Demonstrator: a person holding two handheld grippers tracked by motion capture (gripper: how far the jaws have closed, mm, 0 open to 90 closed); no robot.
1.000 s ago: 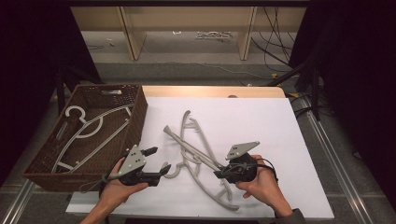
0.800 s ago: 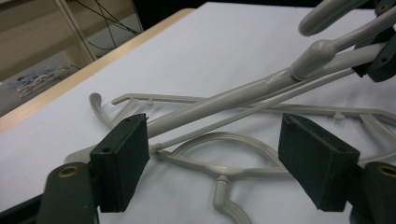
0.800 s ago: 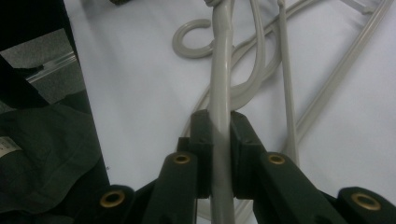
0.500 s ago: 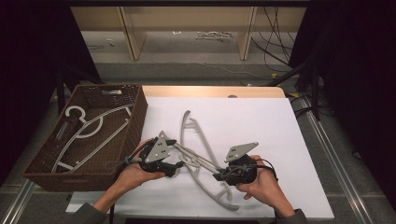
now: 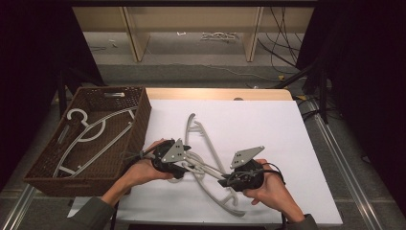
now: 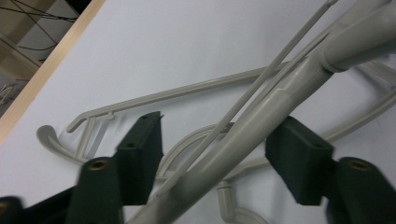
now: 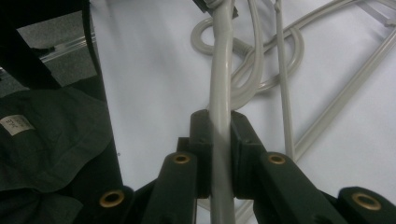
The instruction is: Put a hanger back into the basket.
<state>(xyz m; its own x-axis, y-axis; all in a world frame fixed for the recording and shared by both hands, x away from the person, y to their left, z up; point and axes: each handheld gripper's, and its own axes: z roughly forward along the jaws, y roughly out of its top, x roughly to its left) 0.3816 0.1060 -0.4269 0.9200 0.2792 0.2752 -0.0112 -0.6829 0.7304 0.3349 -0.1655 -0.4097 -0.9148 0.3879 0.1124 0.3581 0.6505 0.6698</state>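
Both black two-jaw grippers, left [image 5: 184, 165] and right [image 5: 229, 179], carried grey three-cornered plates, brass-coloured pivot screws, black cables; sleeves grey-green.

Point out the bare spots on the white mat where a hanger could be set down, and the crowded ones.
Free: the white mat right of the grey hangers, out to its right edge, and the strip along the wooden table edge. Crowded: the mat's near middle, where the left gripper and right gripper work the tangled hangers, and the wicker basket, which holds white hangers.
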